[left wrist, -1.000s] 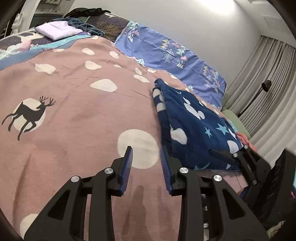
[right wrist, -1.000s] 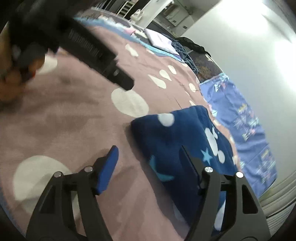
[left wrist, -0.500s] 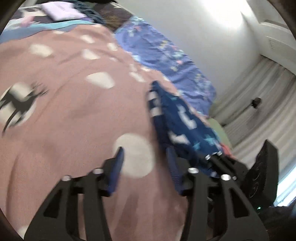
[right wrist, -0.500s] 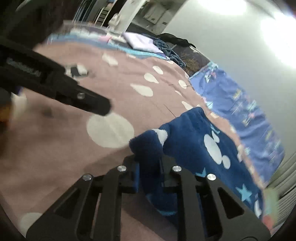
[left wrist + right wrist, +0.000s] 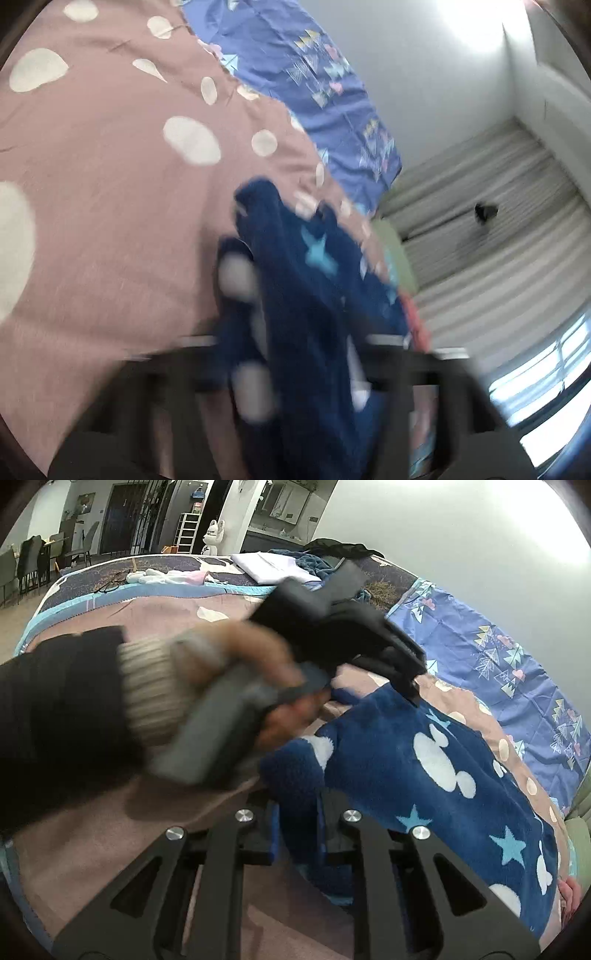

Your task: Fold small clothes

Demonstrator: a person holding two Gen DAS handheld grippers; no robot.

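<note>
A small navy fleece garment (image 5: pixel 424 760) with white mouse heads and light blue stars lies on the pink spotted bedspread (image 5: pixel 166 812). My right gripper (image 5: pixel 297 830) is shut on its near corner. In the left wrist view the picture is blurred; the garment (image 5: pixel 306 295) fills the space between the fingers of my left gripper (image 5: pixel 291 354), whose jaws stand wide apart. In the right wrist view the left gripper (image 5: pixel 399 672) reaches over the garment's far corner, held by a hand in a dark sleeve.
A blue patterned sheet (image 5: pixel 498 657) lies beyond the bedspread by the wall. Folded white and pink clothes (image 5: pixel 273 566) and a dark pile sit at the far end of the bed. Curtains (image 5: pixel 498 240) and a window are at the right.
My right gripper closed on the garment's near corner and lifted it. My left gripper swung right and forward over the garment's far corner; its view is now blurred.
</note>
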